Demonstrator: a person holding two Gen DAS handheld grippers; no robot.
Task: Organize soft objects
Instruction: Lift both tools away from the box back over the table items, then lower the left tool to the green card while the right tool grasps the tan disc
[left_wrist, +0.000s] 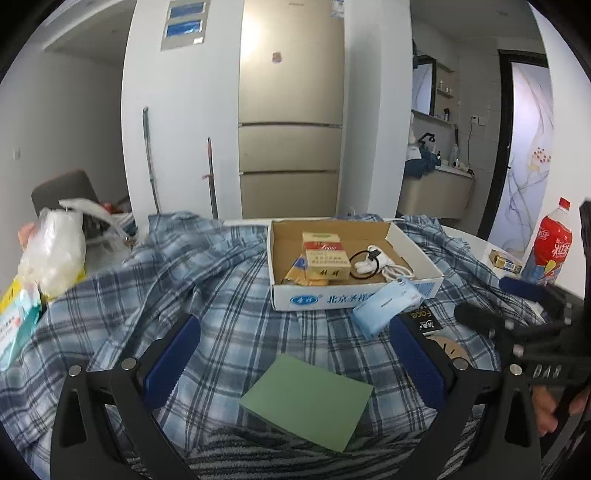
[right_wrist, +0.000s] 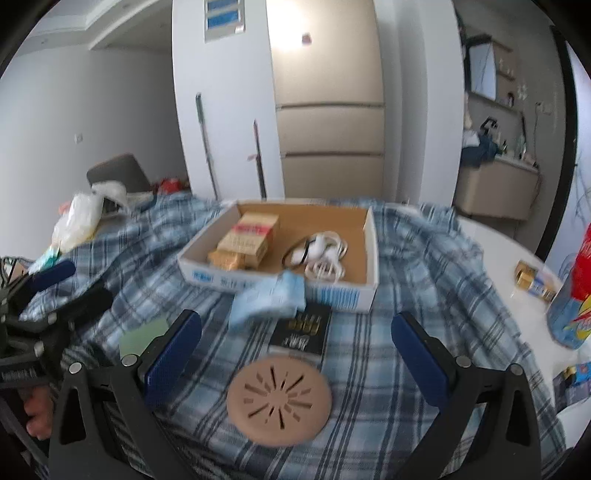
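Both claws, left claw (left_wrist: 295, 354) and right claw (right_wrist: 295, 354), gape empty; the blue tissue pack (right_wrist: 267, 301) lies ahead, nearer the right.

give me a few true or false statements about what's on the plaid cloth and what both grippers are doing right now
1. The cardboard box holds cigarette packs and a white cable. True.
2. The green card lies inside the box. False: it lies on the plaid cloth, in front of the left hand-held gripper.
3. The right hand-held gripper is shut on the tan slotted disc. False: it is open, and the disc lies on the cloth between its fingers.
4. The light blue tissue pack rests against the box's front wall. True.
5. A red-labelled bottle stands to the right. True.
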